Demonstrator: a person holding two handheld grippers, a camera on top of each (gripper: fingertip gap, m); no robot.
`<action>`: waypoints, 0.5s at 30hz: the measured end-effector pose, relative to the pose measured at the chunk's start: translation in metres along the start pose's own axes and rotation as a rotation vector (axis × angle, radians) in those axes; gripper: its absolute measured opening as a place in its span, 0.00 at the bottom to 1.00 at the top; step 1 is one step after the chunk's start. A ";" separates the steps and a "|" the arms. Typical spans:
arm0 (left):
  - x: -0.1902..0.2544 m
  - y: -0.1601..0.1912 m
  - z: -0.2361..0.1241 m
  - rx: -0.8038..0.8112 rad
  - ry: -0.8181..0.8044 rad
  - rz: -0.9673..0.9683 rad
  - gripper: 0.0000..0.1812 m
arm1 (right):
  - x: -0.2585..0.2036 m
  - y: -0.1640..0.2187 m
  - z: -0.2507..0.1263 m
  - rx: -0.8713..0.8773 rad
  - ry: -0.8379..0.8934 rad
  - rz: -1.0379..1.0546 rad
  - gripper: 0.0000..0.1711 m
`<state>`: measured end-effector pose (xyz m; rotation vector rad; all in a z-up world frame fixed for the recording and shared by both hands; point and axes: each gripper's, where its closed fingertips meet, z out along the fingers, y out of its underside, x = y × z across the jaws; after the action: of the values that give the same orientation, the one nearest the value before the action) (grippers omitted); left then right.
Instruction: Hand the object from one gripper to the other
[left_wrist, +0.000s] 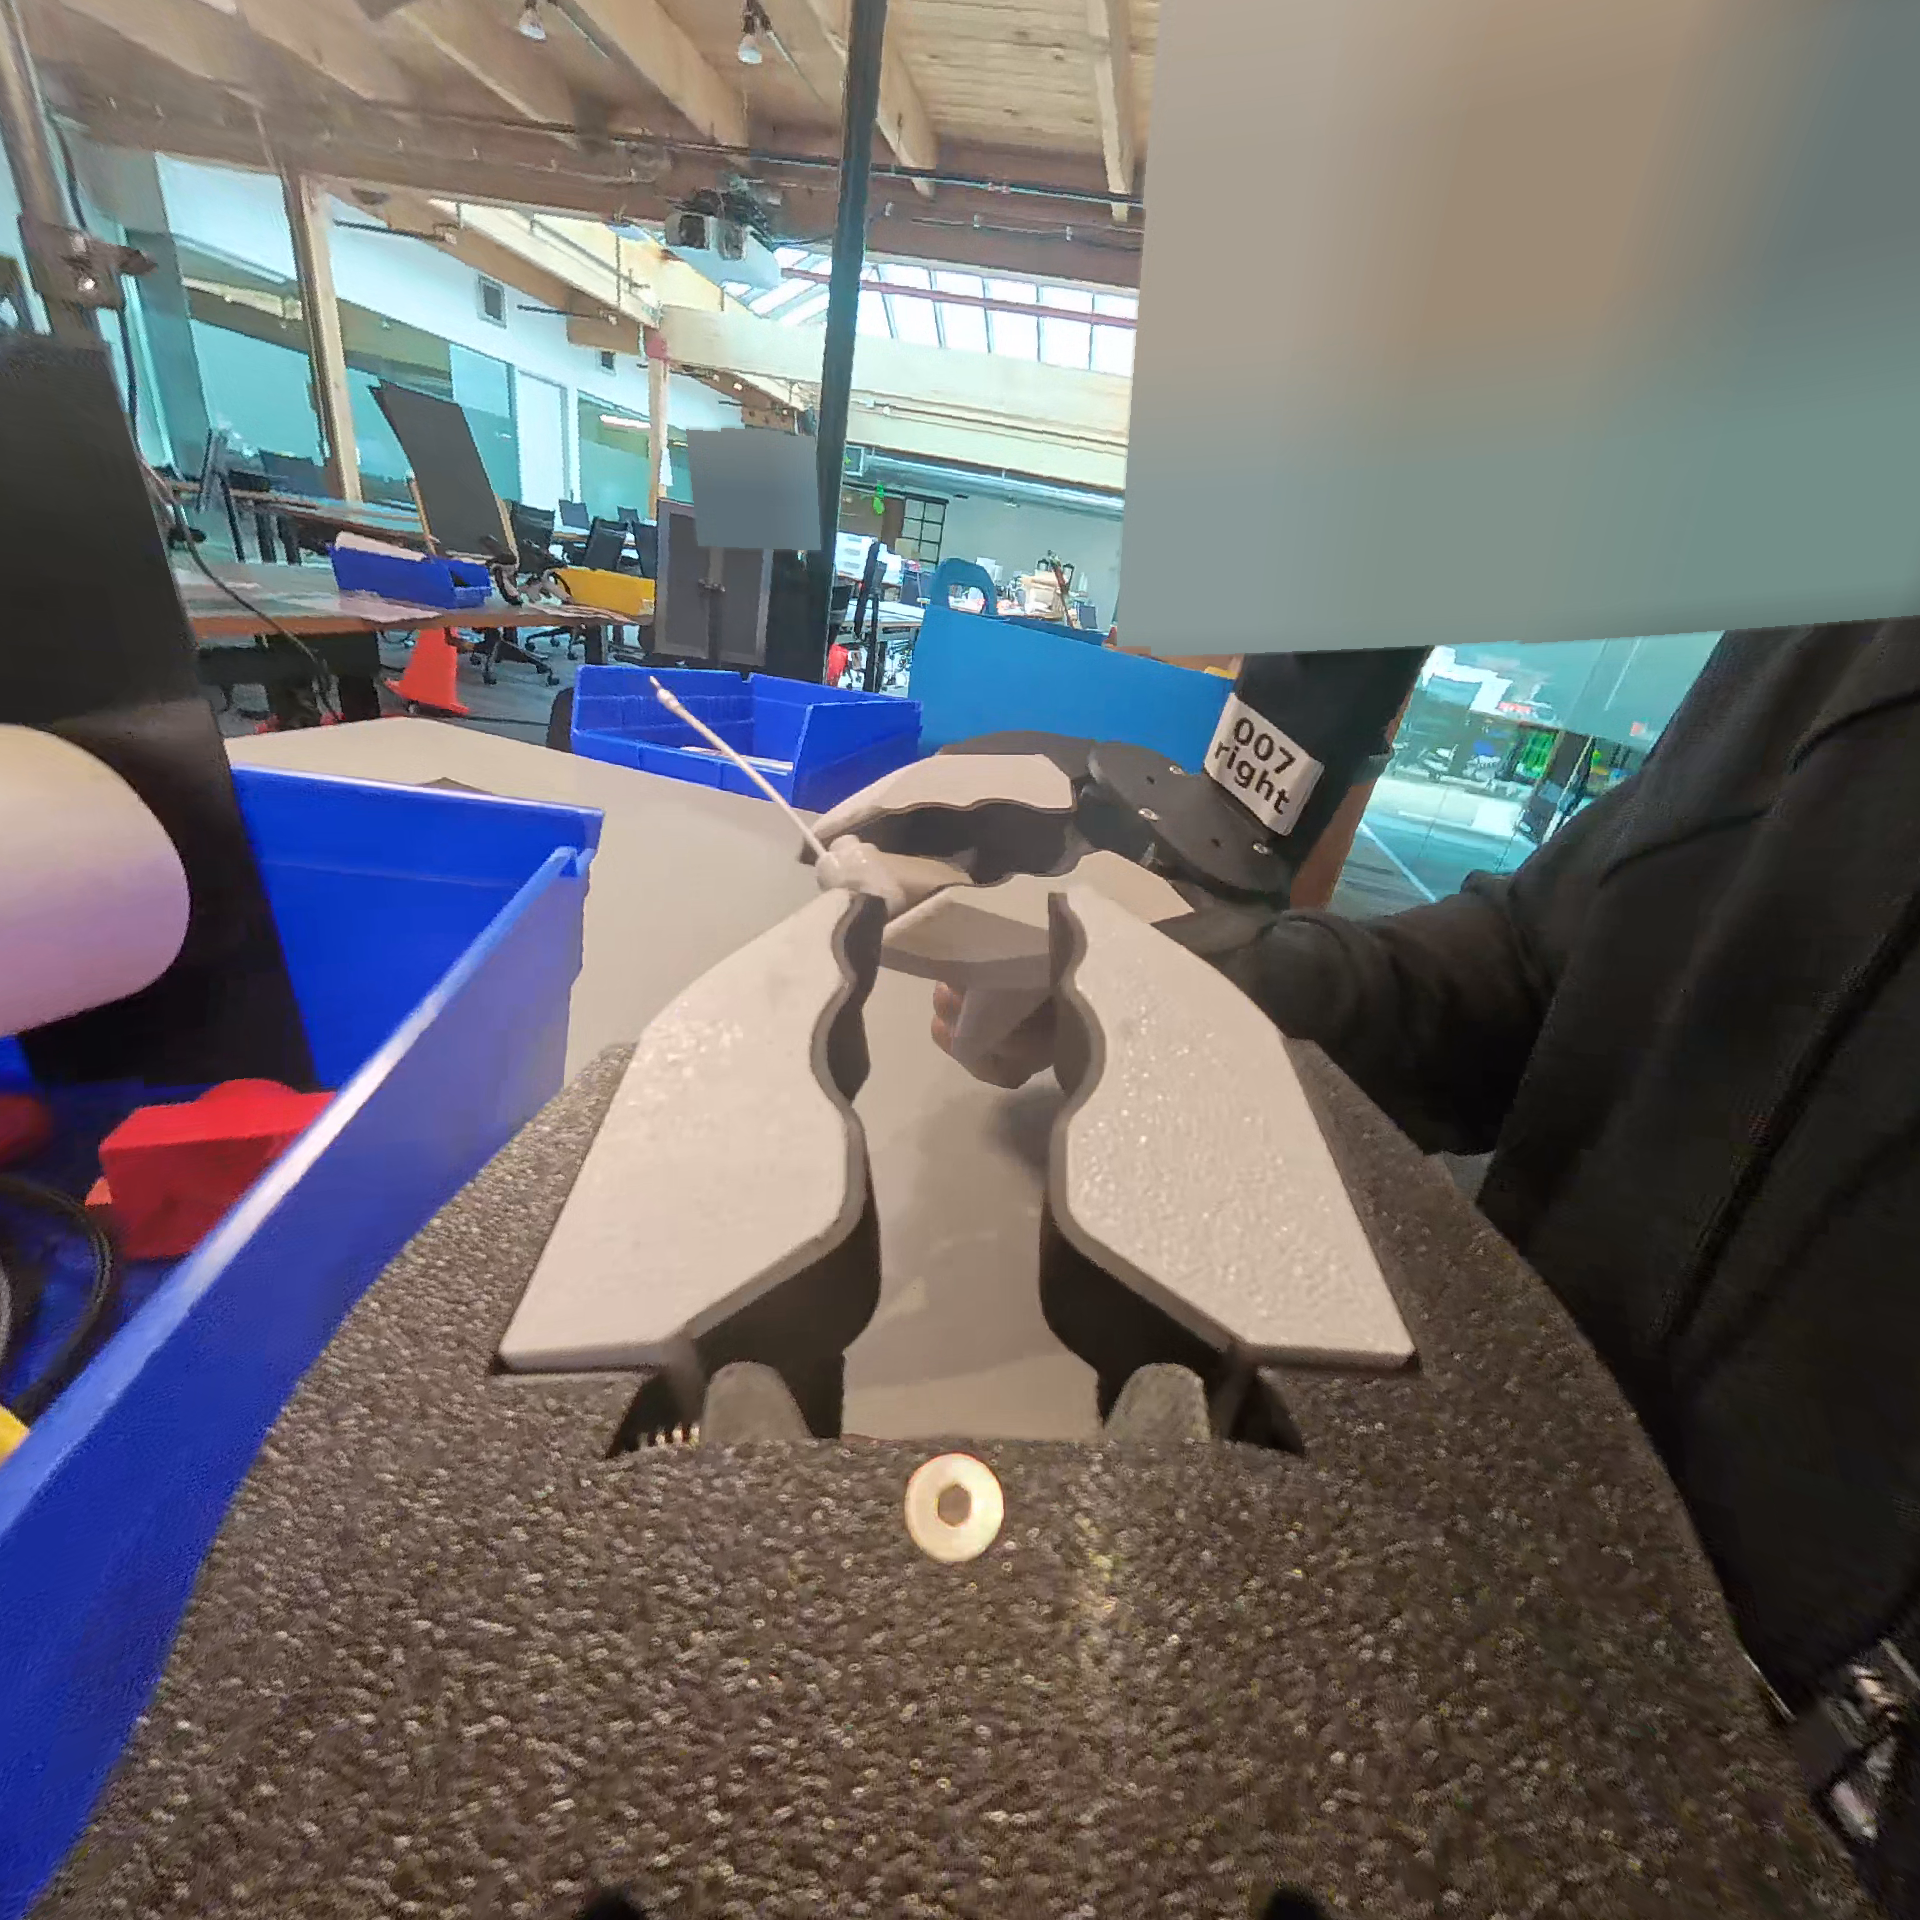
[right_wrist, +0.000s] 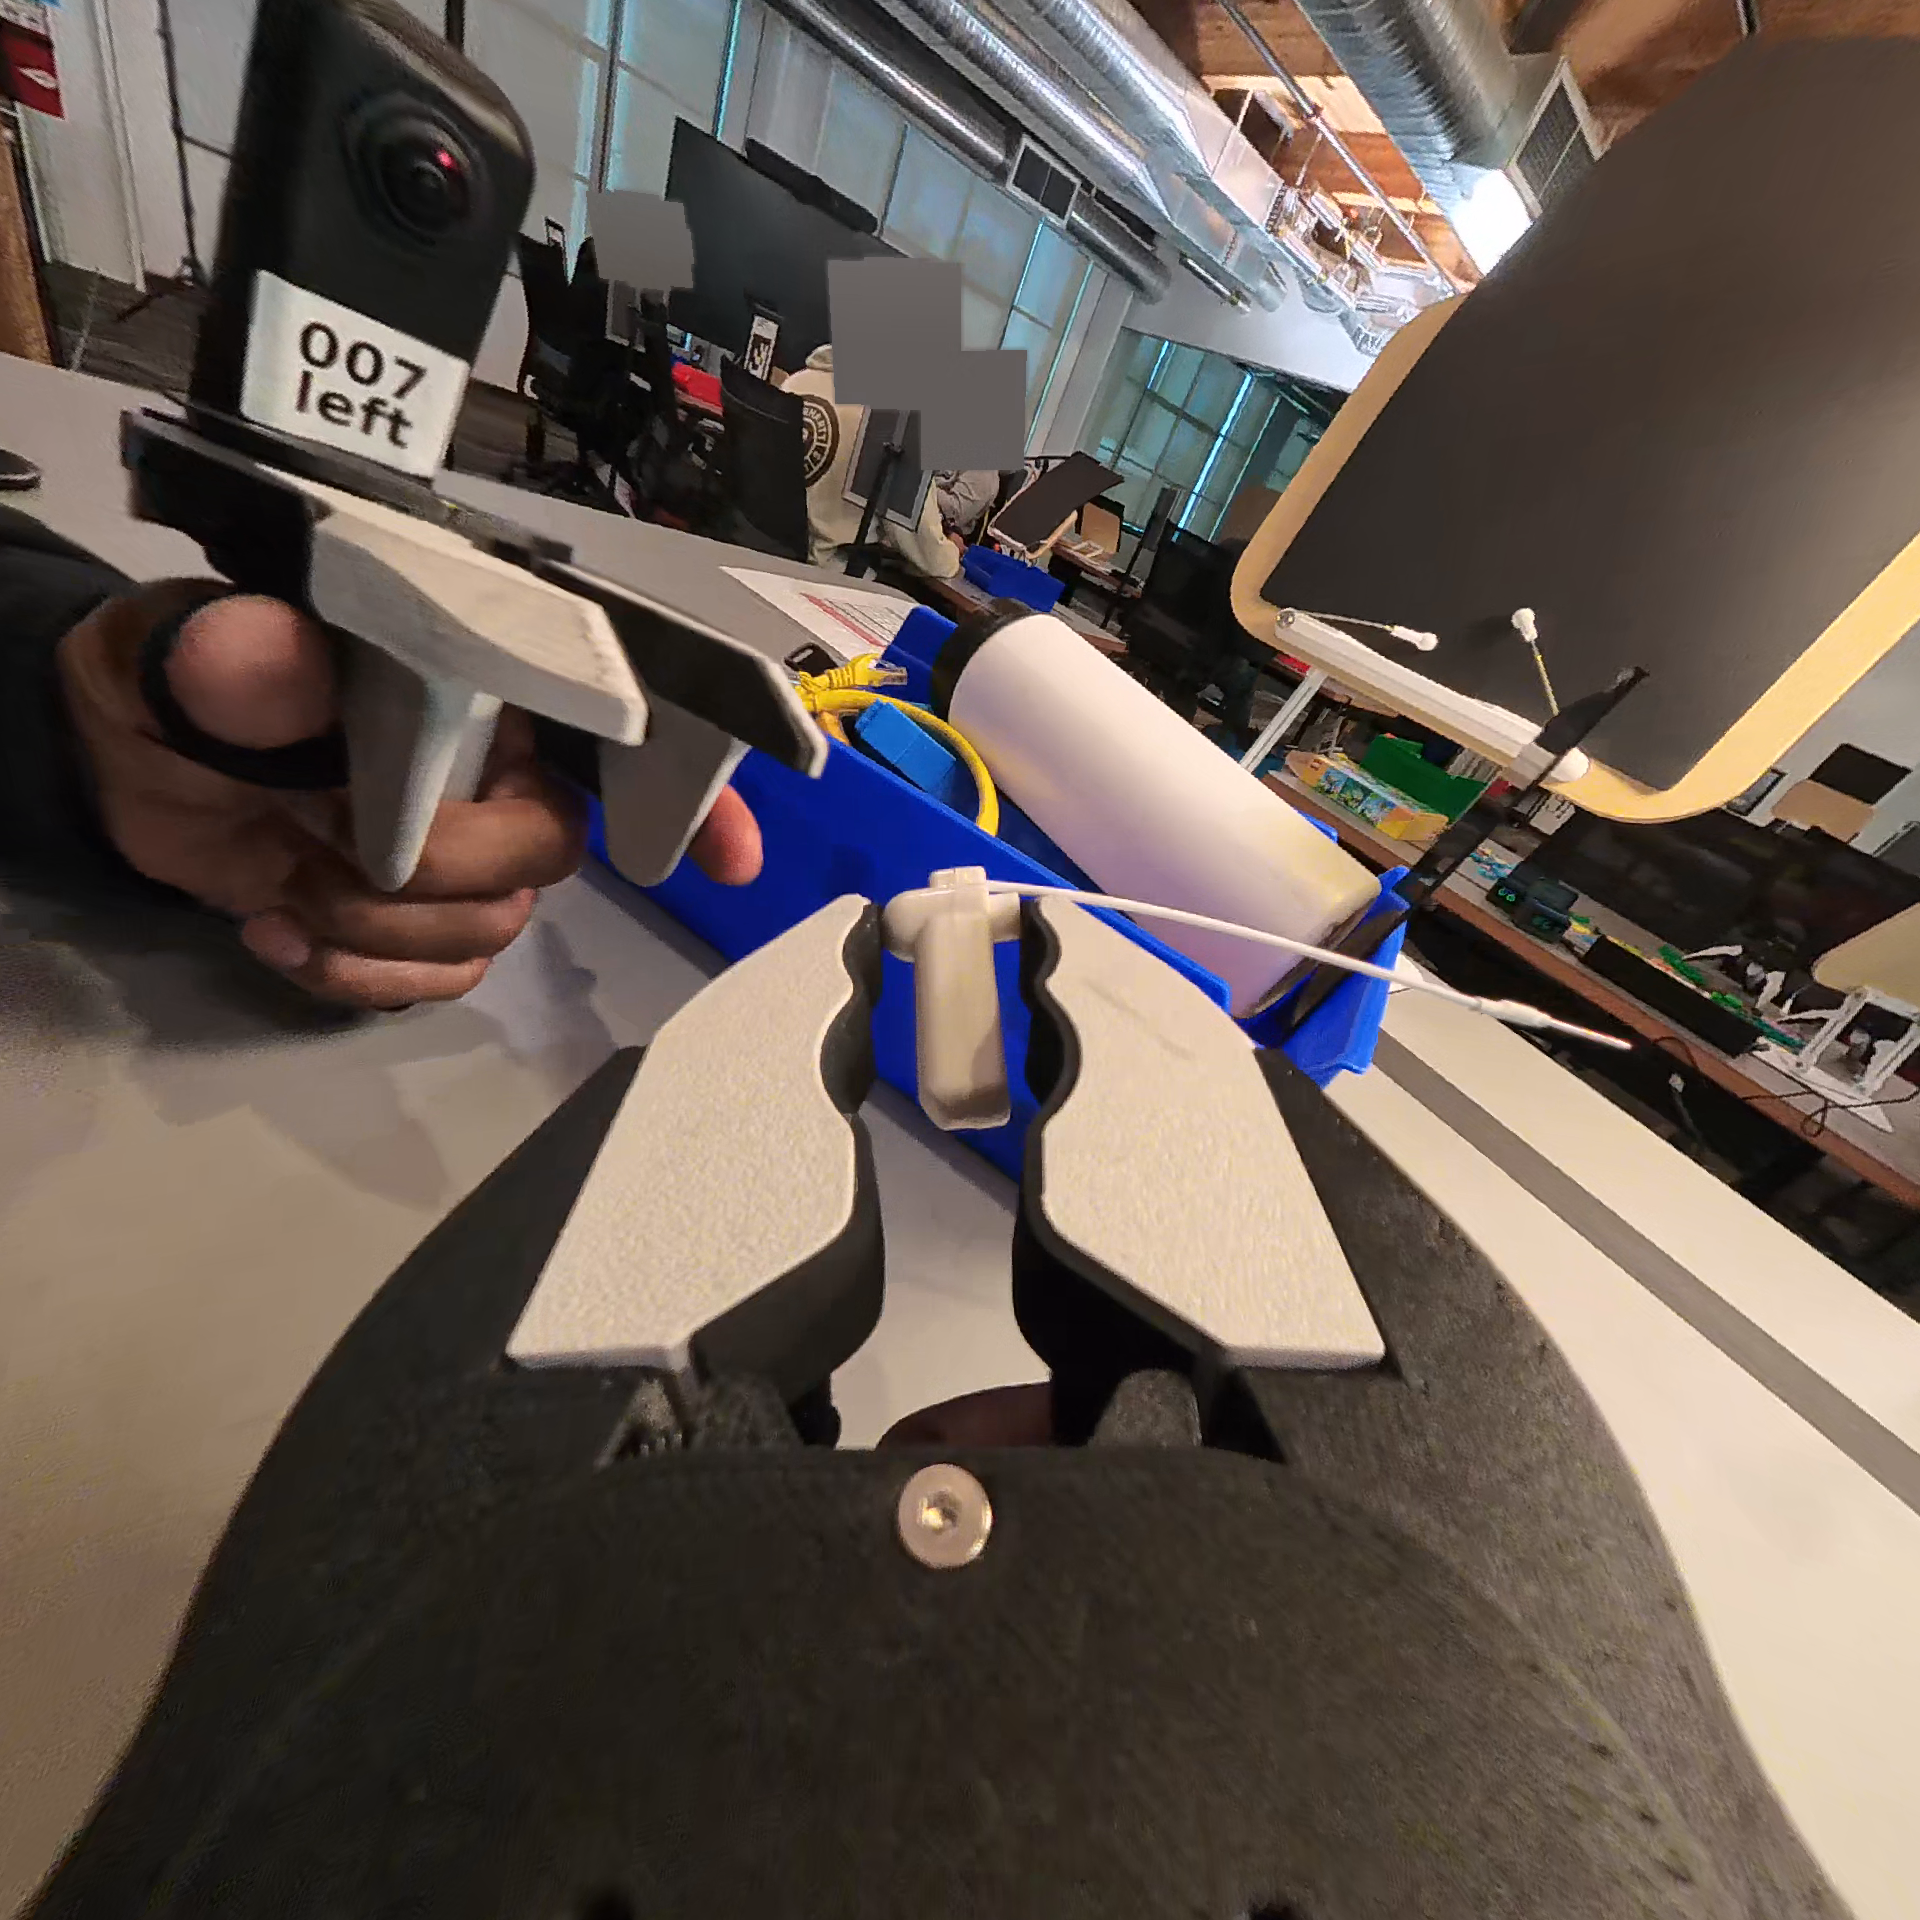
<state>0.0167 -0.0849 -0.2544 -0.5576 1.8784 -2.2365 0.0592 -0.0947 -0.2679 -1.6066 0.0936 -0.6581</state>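
Leftmost, a blue bin (left_wrist: 416, 935) on the gray table (left_wrist: 665, 831), holding a red block (left_wrist: 197, 1153) and a white bottle (right_wrist: 1132, 790). Next, the left gripper (left_wrist: 956, 925): jaws spread wide, nothing between them, one tip close under the tag (right_wrist: 961, 1018); touching or just short of it, cannot tell. Then the tag itself, held in the air above the table, just beside the bin's long wall and well in from the table's edges: a small gray plastic body with a thin white wire (right_wrist: 1247, 930) trailing off to the right and ending in a pin. Clamped across it near the tips, the right gripper (right_wrist: 951, 925), closed on the tag's head end, with the rest of the body lying back between its fingers. Farthest right, a black sleeve (left_wrist: 1714, 1039). Probably very light and stiff in the body, smooth enough to twist or slip under a shallow pinch. Wire likely springy and thin, so poor for holding and apt to swing. Best taken on the hard body, flat faces against the pads, on whatever part stands clear of the right fingers; little clear room showing, so a fine approach needed. Better to release on the right only once the left has closed squarely.
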 end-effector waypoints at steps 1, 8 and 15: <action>-0.001 -0.001 -0.001 0.003 0.003 -0.017 0.19 | -0.003 0.000 0.001 -0.002 -0.009 -0.001 0.15; -0.006 -0.026 -0.017 0.083 -0.085 0.118 0.20 | -0.023 -0.017 0.000 -0.009 -0.040 0.057 0.15; 0.045 -0.025 -0.028 0.037 -0.097 0.585 0.22 | -0.060 -0.045 -0.037 0.065 -0.137 0.358 0.15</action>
<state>-0.0322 -0.0711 -0.2263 -0.0820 1.6689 -1.8181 -0.0214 -0.0941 -0.2474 -1.5178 0.2503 -0.2713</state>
